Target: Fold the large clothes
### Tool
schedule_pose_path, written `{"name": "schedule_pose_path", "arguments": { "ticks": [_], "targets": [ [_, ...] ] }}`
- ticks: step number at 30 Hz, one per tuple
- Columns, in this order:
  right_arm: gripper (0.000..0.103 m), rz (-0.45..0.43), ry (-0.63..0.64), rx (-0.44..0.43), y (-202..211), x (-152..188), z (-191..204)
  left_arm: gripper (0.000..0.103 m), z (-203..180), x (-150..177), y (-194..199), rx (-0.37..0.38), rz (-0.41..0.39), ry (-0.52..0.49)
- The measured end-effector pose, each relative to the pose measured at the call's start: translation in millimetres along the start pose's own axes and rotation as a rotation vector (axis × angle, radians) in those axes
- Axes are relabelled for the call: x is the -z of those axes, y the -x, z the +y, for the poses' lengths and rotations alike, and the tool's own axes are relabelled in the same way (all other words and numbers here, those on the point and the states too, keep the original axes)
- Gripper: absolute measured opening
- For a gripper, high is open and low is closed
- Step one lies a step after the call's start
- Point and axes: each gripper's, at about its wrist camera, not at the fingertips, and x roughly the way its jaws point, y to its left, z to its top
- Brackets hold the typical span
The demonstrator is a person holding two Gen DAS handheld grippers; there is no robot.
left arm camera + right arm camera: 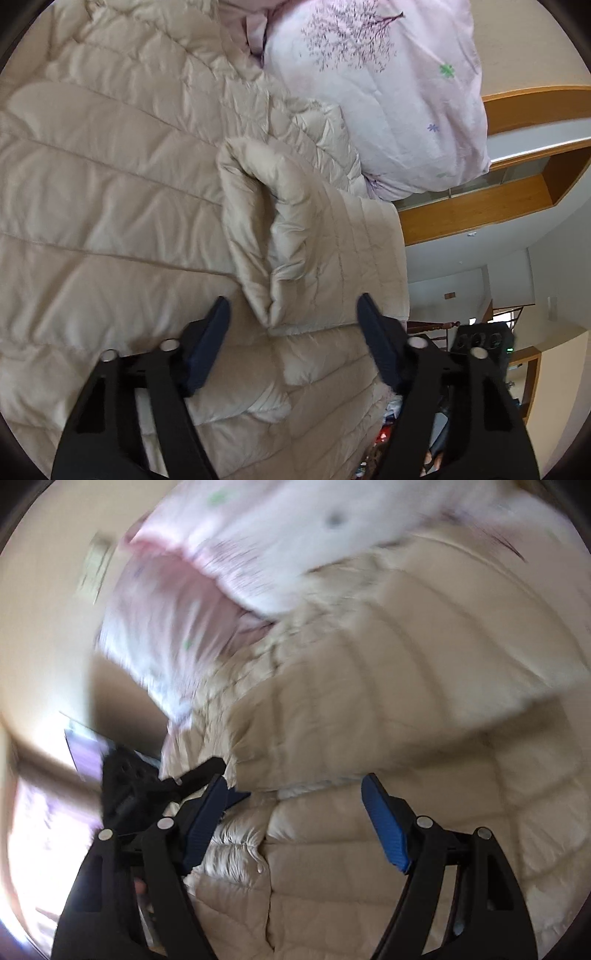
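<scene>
The beige puffer jacket point(110, 192) is spread flat, one sleeve point(280, 236) laid across its body, presumably to narrow it. Both the left gripper point(293, 314) and right gripper point(293, 794) are held over it, jaws spread, nothing pinched.

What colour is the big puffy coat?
Beige, with quilted stitch lines: the puffy coat shows best in the left wrist view.

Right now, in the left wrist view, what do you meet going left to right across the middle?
Beige quilted coat → its bunched, folded-over sleeve → pale pink floral quilt → wooden shelving.
</scene>
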Motion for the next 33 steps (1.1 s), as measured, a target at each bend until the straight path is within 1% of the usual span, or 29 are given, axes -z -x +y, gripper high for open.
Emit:
{"name": "schedule_pose_path", "arguments": {
  "ticks": [1,2,3,4,6,8,11,13,14,17,18,19,20,21,23,24,26,27,28,29,30,31,32,33],
  "targets": [
    [0.076,-0.011,-0.03,-0.005,3.9,-0.9,-7.7,0.055,-0.8,-2.0,-5.0,-0.002,0.008,0.007],
    [0.076,-0.025,-0.059,-0.006,7.1,-1.2,-15.2,0.043,-1.6,-4.2,-9.9,-0.005,0.014,0.013],
    [0.076,-0.038,-0.084,-0.006,9.3,-1.9,-21.3,0.02,-1.7,-6.9,-14.7,-0.01,0.016,0.016],
    [0.076,-0.053,-0.116,-0.01,12.9,-3.2,-29.0,0.011,-1.1,-9.5,-17.5,-0.014,0.014,0.017],
    [0.076,-0.07,-0.172,-0.028,17.8,-6.9,-41.3,0.006,1.0,-14.5,-13.8,-0.017,-0.009,0.023],
    [0.076,-0.089,-0.202,-0.03,19.1,-9.8,-48.5,0.006,1.1,-19.1,0.8,-0.023,-0.058,0.007],
    [0.075,-0.131,-0.241,-0.017,20.7,-14.8,-59.3,0.006,4.1,-26.6,34.2,-0.064,-0.146,-0.025],
    [0.068,-0.153,-0.265,-0.008,16.9,-19.6,-65.1,0.006,7.7,-30.9,49.3,-0.096,-0.182,-0.038],
    [0.066,-0.161,-0.274,0.0,14.8,-21.1,-66.9,0.006,10.4,-33.2,58.4,-0.117,-0.201,-0.044],
    [0.058,-0.187,-0.304,0.037,7.3,-26.5,-72.7,0.006,16.3,-37.2,69.3,-0.16,-0.228,-0.059],
    [0.05,-0.2,-0.306,0.066,5.8,-29.1,-73.9,0.006,18.3,-37.7,72.1,-0.179,-0.235,-0.069],
    [0.029,-0.215,-0.294,0.092,5.6,-29.7,-72.9,0.006,20.5,-37.7,74.3,-0.198,-0.242,-0.078],
    [0.018,-0.235,-0.264,0.125,6.4,-30.8,-69.9,0.006,22.9,-37.4,75.6,-0.22,-0.246,-0.085],
    [0.011,-0.269,-0.198,0.184,8.9,-30.7,-61.5,0.006,26.0,-36.5,76.2,-0.232,-0.246,-0.089],
    [0.01,-0.294,-0.134,0.248,9.7,-26.8,-52.6,0.006,33.5,-36.0,70.9,-0.256,-0.226,-0.083],
    [0.01,-0.286,-0.114,0.286,7.9,-25.3,-49.6,0.006,36.6,-35.5,68.2,-0.267,-0.216,-0.078],
    [0.011,-0.231,-0.082,0.375,-1.7,-23.1,-47.8,0.006,42.5,-33.2,61.3,-0.304,-0.194,-0.075],
    [0.018,-0.208,-0.064,0.409,-5.9,-23.0,-45.3,0.006,44.4,-32.5,57.2,-0.317,-0.18,-0.076],
    [0.023,-0.186,-0.04,0.461,-9.0,-21.2,-40.6,0.007,45.3,-31.9,55.4,-0.32,-0.172,-0.077],
    [0.028,-0.179,-0.024,0.487,-7.9,-19.3,-36.5,0.007,45.6,-31.5,55.0,-0.322,-0.168,-0.078],
    [0.039,-0.172,-0.003,0.506,-6.8,-17.3,-30.5,0.01,45.0,-31.1,58.1,-0.318,-0.17,-0.081],
    [0.041,-0.172,0.035,0.513,-4.6,-13.2,-18.5,0.012,44.1,-30.6,61.1,-0.317,-0.172,-0.085],
    [0.041,-0.171,0.068,0.508,-3.7,-10.1,-7.3,0.02,43.2,-29.5,66.0,-0.317,-0.175,-0.091],
    [0.041,-0.166,0.109,0.49,-3.9,-7.1,5.8,0.034,42.3,-26.1,74.5,-0.318,-0.186,-0.1]
  ]
}}
